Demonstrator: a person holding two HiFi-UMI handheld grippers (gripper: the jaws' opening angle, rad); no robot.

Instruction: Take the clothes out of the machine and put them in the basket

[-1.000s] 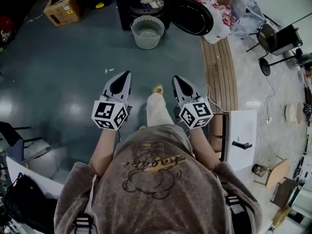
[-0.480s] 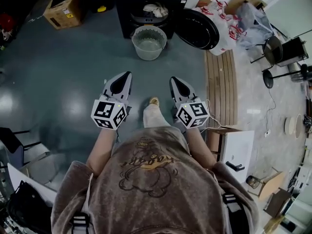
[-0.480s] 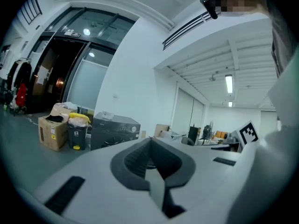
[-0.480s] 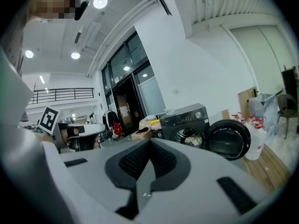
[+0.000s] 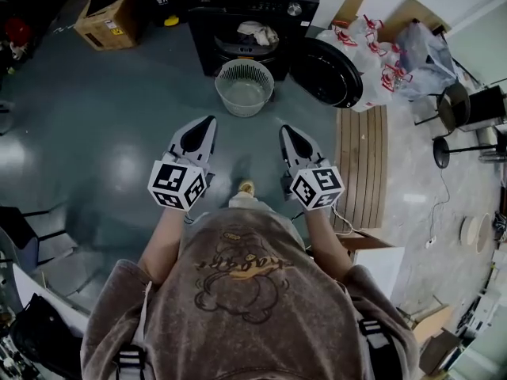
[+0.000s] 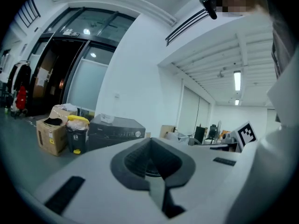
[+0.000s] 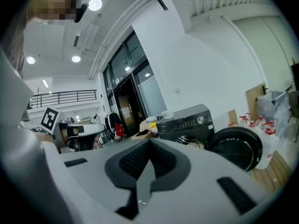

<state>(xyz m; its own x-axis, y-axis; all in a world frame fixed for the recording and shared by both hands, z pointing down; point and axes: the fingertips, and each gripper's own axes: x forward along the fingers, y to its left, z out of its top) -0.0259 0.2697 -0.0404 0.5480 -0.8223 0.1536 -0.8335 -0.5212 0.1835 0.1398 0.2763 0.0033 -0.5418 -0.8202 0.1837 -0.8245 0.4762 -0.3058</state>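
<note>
Floor is yet to be crossed: left claw and right claw, shut and empty, should be opened before clothes ahead are reached.

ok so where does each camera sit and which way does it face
Head view: on the person's head, facing steeply down; black front-loading washing machine, pale round mesh basket, brown printed top, left gripper, right gripper.
Left gripper view: on that gripper, facing roughly level along its shut jaws; brown cardboard box.
Right gripper view: likewise, along its shut jaws; the machine's open round black door.
Shared: all three show the machine.
</note>
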